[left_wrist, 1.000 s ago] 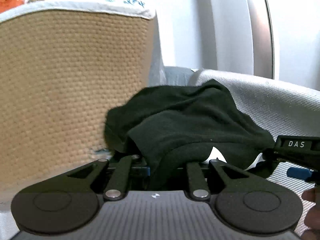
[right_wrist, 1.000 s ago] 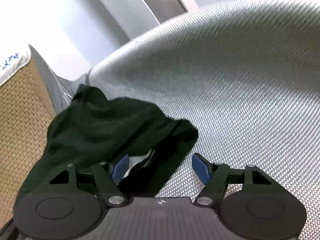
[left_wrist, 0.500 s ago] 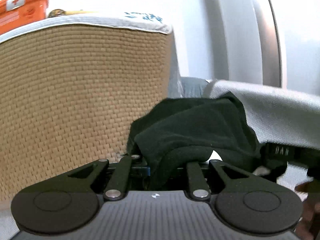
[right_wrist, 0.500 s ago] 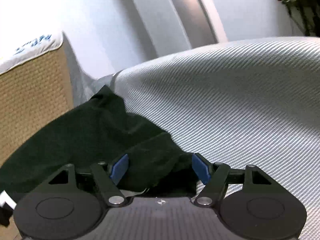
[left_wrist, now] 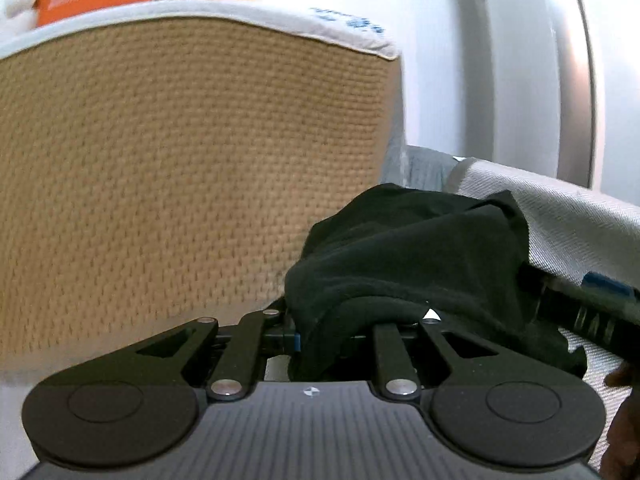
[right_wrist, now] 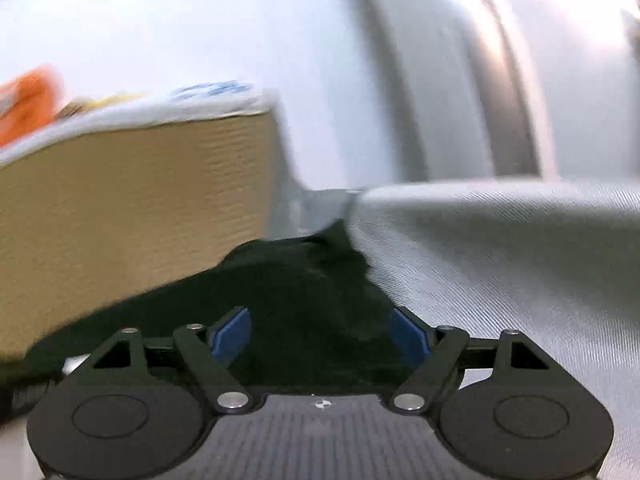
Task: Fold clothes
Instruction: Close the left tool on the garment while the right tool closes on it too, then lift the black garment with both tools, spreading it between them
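Left wrist view: I have the black garment (left_wrist: 416, 248) pinched in my left gripper (left_wrist: 340, 336), its edge draped over the hidden jaws.

Nearest me, those jaws are clamped together on the fabric, I judge to anchor one side while I shape the fold. In the right wrist view my right gripper (right_wrist: 322, 334) has just been opening; its blue pads (right_wrist: 234, 334) stand apart with cloth between them, not pressed. The garment lies on the grey woven surface (right_wrist: 500, 260), against the tan basket (left_wrist: 192, 168) at far left.
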{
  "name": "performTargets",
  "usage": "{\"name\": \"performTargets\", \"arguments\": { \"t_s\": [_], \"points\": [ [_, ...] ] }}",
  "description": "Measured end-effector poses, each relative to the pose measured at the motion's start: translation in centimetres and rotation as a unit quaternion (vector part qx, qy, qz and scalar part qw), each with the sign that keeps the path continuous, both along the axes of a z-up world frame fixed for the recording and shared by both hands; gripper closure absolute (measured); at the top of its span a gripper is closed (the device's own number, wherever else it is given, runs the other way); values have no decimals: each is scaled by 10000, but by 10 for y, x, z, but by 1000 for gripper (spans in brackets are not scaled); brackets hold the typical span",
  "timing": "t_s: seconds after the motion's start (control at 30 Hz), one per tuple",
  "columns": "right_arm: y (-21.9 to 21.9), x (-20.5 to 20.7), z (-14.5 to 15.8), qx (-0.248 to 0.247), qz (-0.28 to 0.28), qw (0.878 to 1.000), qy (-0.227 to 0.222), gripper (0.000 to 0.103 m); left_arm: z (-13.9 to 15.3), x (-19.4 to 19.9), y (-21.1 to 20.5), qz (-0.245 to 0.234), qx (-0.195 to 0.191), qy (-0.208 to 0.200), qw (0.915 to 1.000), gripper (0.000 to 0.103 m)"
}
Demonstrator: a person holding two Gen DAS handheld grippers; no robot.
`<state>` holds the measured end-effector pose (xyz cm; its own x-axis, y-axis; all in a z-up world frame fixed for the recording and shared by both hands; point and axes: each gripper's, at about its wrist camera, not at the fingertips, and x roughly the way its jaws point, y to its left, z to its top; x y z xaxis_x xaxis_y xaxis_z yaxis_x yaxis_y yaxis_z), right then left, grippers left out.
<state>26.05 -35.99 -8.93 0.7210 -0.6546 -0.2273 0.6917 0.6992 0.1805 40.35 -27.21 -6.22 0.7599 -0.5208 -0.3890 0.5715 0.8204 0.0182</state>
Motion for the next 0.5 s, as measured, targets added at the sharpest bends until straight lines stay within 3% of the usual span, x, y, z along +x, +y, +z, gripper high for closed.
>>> {"name": "performTargets", "arguments": {
  "t_s": [0.17, 0.27, 0.37, 0.5],
  "points": [
    [28, 5, -2, -400, 782, 9961, 50, 22, -1, 14, 20, 435, -132, 257, 9986, 87],
    [35, 13, -8, -347, 1177, 9918, 363, 22, 3, 12, 31, 565, -268, 179, 9979, 87],
    [42, 15, -11, -211, 1571, 9867, 357, 22, 8, 7, 39, 679, -342, 109, 9970, 87],
    [60, 13, -15, -665, 1810, 9800, 488, 22, 13, 9, 51, 818, -448, 186, 9955, 87]
  ]
}}
